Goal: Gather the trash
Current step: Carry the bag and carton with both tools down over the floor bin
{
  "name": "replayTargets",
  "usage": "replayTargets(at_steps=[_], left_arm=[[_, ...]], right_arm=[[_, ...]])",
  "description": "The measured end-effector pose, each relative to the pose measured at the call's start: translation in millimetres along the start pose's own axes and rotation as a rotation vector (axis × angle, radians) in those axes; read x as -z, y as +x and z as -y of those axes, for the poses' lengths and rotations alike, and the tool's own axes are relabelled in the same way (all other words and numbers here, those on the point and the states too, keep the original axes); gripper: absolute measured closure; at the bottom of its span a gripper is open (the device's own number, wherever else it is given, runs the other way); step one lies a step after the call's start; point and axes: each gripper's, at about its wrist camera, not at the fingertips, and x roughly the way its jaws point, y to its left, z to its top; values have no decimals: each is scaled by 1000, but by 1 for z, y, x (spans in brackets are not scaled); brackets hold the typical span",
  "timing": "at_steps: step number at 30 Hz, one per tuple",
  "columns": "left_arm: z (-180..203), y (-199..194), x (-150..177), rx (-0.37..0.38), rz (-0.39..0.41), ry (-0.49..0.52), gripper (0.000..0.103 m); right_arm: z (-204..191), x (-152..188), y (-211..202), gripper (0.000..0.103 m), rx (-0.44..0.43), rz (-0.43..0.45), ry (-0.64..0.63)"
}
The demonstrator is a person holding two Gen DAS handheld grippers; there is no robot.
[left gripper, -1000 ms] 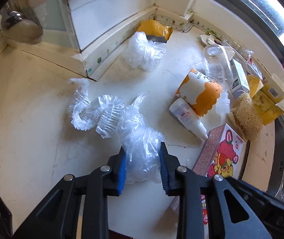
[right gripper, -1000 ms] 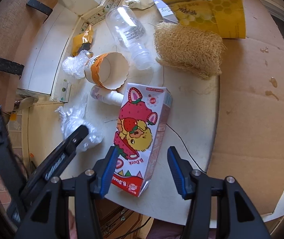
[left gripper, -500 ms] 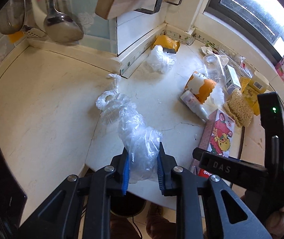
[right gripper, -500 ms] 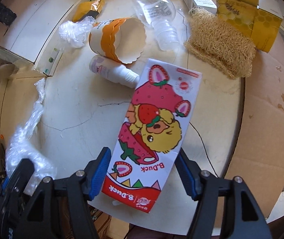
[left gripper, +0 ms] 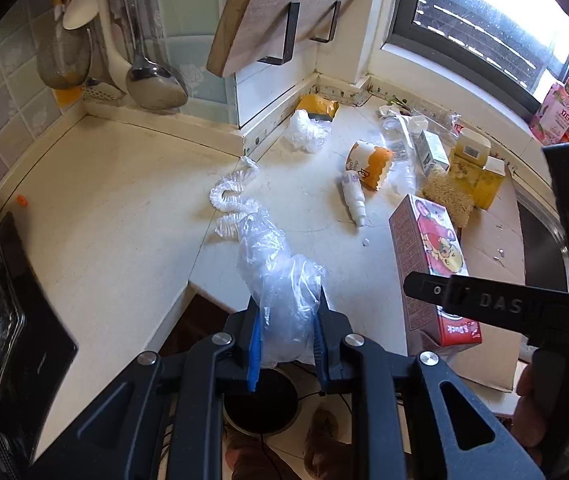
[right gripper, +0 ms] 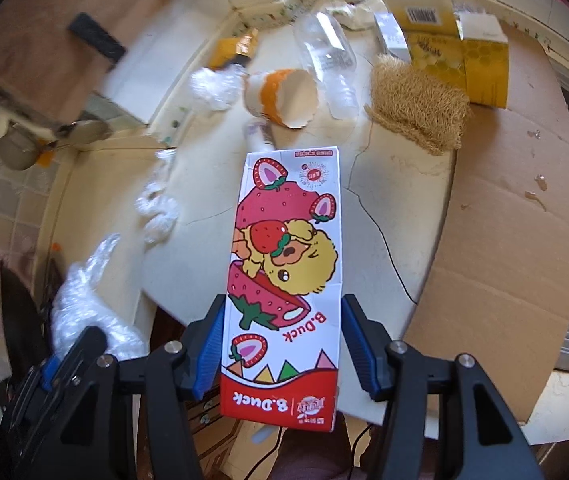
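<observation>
Since the last frames we have drawn the crumpled clear plastic bag, clamped in the left tongs, off the cream counter edge; right tongs now grip the strawberry-print B.Duck carton. Both look ready for binning.

Plastic bag and carton now lifted, seemingly.

Left gripper clamped on crumpled clear plastic bag, its tail trailing onto cream stone countertop. Round dark bin on floor directly below. Right gripper around red strawberry-print carton, carton tilted up off the counter; closure unclear.
</observation>
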Motion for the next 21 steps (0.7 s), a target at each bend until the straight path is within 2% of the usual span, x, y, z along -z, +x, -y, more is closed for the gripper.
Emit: replayTargets(at_steps=[5, 11, 18, 21], left_arm=[[1, -25, 29, -26, 27, -33, 84], [-2, -41, 66, -65, 1, -61, 84], [-18, -41, 109, -61, -82, -65, 84], [-26, -33, 129, -48, -111, -56, 84]], right_arm=[[-16, 28, -26, 47, -86, 3, -145], [-35, 67, -19, 47, -160, -76, -258], [-39, 109, -12, 47, -158, -132, -278], [-41, 126, 5, 47, -135, -159, -262]])
